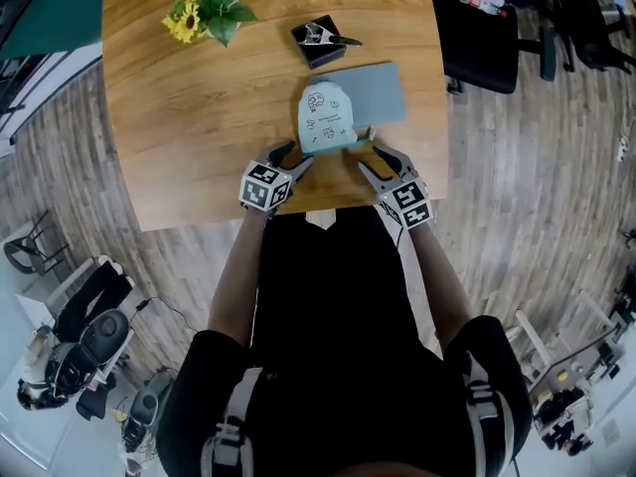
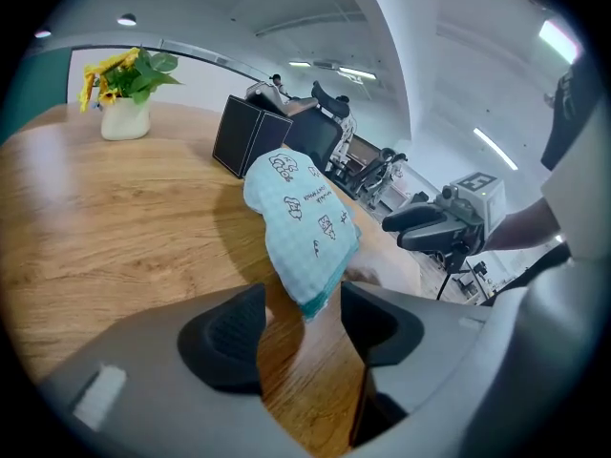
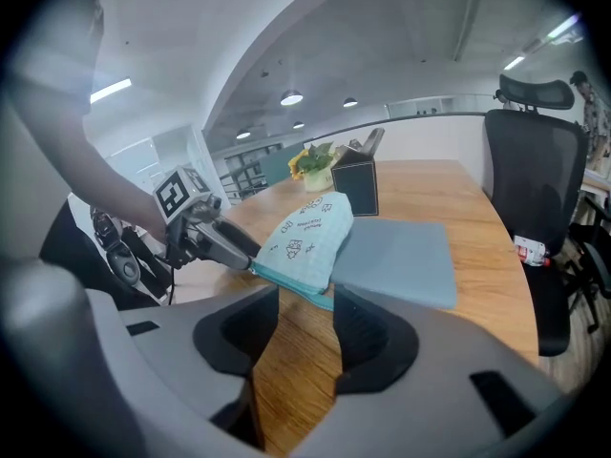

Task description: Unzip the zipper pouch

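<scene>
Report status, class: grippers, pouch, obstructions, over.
Left gripper open, right gripper open, neither clamped. Pouch partly on grey mat, near edge between both jaw pairs. Nothing in the way; black box well behind.

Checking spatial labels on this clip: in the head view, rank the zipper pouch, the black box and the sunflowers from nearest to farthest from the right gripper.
Measured from the right gripper:
1. The zipper pouch, just ahead of its jaws, near the table edge.
2. The black box, beyond the pouch, mid-table.
3. The sunflowers, at the far left of the table.
</scene>
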`<action>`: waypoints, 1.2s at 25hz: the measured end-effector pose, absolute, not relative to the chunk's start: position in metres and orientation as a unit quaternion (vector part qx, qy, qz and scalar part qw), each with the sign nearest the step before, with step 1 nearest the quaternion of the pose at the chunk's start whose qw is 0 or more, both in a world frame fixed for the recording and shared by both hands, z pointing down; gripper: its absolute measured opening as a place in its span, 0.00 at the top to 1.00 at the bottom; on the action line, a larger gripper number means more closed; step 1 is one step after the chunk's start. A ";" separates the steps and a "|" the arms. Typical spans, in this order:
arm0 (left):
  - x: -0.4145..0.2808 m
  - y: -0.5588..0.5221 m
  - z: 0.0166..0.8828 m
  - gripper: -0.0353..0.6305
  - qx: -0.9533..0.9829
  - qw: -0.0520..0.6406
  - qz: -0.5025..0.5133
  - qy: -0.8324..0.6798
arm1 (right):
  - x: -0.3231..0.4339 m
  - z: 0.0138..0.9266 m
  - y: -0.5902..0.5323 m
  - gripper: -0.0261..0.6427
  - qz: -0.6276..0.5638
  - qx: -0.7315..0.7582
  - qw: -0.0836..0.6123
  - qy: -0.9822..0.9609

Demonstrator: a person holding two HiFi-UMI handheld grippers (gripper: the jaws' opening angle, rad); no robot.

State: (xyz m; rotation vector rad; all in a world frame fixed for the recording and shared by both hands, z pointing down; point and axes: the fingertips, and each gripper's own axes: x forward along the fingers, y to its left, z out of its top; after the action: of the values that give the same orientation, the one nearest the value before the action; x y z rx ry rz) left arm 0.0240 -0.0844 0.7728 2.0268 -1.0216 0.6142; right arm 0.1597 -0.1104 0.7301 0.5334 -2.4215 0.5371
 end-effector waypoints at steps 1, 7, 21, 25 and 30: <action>0.025 -0.085 0.774 0.58 0.794 0.389 0.239 -0.400 | 0.163 0.731 -0.112 0.69 0.203 0.205 0.298 -0.910; 0.029 -0.087 0.776 0.62 0.788 0.406 0.231 -0.402 | 0.173 0.734 -0.114 0.71 0.210 0.208 0.304 -0.906; 0.037 -0.098 0.781 0.65 0.778 0.449 0.194 -0.396 | 0.182 0.741 -0.120 0.75 0.212 0.225 0.314 -0.898; 0.040 -0.100 0.781 0.69 0.779 0.451 0.192 -0.391 | 0.181 0.742 -0.119 0.75 0.215 0.223 0.319 -0.896; 0.041 -0.102 0.778 0.74 0.774 0.466 0.173 -0.392 | 0.178 0.747 -0.118 0.76 0.213 0.217 0.327 -0.895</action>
State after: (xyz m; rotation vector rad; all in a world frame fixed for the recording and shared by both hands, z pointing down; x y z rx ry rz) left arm 0.0407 -0.1016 0.7782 1.9001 -0.9631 0.4241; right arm 0.1784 -0.1175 0.7470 0.5677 -2.3433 0.5579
